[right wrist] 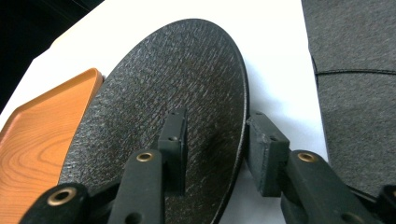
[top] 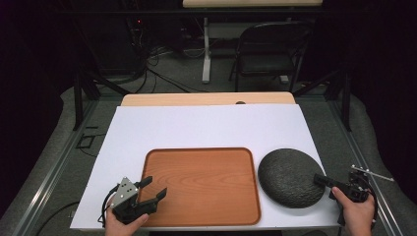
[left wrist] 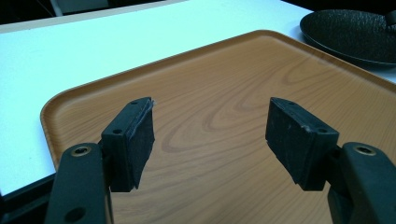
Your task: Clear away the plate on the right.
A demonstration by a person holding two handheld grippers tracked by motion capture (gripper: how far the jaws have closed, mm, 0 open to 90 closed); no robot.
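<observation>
Black textured plate sits right of a wooden tray; right gripper straddles its near-right rim, not clamped, while left gripper hangs spread over the tray.

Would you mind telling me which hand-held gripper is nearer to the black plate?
The right hand-held gripper: its jaws straddle the black plate rim. The left hand-held gripper hovers over the wooden tray, apart from the plate.
</observation>
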